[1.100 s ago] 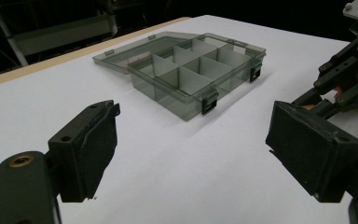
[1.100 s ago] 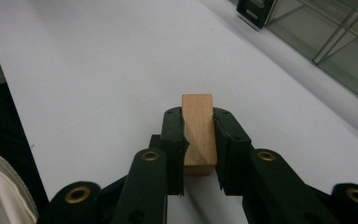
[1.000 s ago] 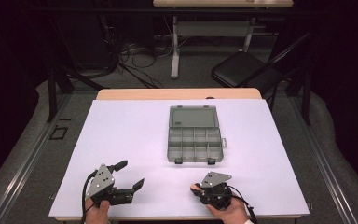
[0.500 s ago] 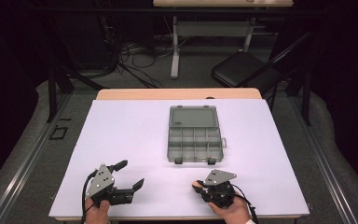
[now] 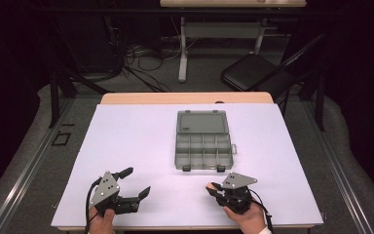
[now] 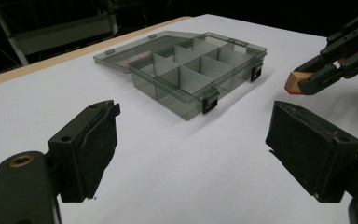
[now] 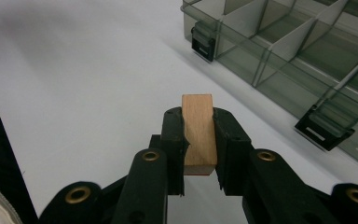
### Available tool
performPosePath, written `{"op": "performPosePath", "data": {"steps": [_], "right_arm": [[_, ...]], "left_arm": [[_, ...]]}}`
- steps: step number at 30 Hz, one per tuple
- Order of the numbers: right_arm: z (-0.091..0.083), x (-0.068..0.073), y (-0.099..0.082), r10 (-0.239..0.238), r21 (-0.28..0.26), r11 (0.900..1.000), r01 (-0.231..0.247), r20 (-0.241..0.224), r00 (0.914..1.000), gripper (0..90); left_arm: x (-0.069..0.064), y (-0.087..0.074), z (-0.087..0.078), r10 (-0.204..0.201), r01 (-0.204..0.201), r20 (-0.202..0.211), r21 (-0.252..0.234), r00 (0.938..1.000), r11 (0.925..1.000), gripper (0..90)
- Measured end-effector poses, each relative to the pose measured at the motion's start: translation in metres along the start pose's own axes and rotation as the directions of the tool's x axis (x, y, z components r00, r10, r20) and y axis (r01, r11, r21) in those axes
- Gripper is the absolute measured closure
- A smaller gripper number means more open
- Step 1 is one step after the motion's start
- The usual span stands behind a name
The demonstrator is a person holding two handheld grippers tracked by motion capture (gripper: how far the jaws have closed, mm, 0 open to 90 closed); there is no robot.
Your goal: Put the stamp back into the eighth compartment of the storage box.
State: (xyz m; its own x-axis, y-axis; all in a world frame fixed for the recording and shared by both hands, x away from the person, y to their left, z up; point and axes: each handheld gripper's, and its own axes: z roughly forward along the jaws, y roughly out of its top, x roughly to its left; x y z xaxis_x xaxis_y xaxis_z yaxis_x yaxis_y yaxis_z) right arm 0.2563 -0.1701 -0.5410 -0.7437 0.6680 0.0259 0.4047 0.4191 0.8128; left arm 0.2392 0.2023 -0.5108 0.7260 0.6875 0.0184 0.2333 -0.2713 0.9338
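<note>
From the high view, a translucent grey plastic compartment box (image 5: 203,142) lies open near the middle of the white table top (image 5: 141,141), its lid folded flat toward the far edge and its two dark latches facing the person; the left gripper (image 5: 135,183) rests at the near left edge of the table, jaws spread wide with nothing between them; the right gripper (image 5: 213,189) sits at the near right, just in front of the box (but apart from it), its jaws drawn together on a small block that is hard to make out from here.

In the left gripper view, the two black jaws of the left gripper (image 6: 191,154) stand far apart over bare table; the box (image 6: 186,74) lies beyond them with its dividers plainly visible; at the upper right the right gripper (image 6: 303,80) holds a small rectangular block of pale wood (image 6: 296,80), whose end shows a reddish edge.

In the right gripper view, the right gripper (image 7: 198,135) clamps the wooden block (image 7: 197,130) between its pads, the block pointing forward past the jaw tips; it hangs above the table, near the box's front wall and latches (image 7: 279,60), outside every compartment.
</note>
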Motion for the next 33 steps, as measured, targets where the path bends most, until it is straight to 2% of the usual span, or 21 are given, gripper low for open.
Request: {"op": "performPosePath", "data": {"steps": [18,33], "right_arm": [[-0.020,-0.018,0.002,0.047,-0.053,0.9976,-0.045,0.045,0.9979,75.7],[-0.037,-0.035,0.001,0.096,-0.094,0.9917,-0.088,0.091,0.9912,75.7]], "left_arm": [[0.001,0.000,0.000,-0.001,0.001,-0.002,0.005,1.0000,1.0000,16.3],[0.002,0.000,0.000,-0.005,0.005,0.001,0.005,1.0000,1.0000,16.3]]}}
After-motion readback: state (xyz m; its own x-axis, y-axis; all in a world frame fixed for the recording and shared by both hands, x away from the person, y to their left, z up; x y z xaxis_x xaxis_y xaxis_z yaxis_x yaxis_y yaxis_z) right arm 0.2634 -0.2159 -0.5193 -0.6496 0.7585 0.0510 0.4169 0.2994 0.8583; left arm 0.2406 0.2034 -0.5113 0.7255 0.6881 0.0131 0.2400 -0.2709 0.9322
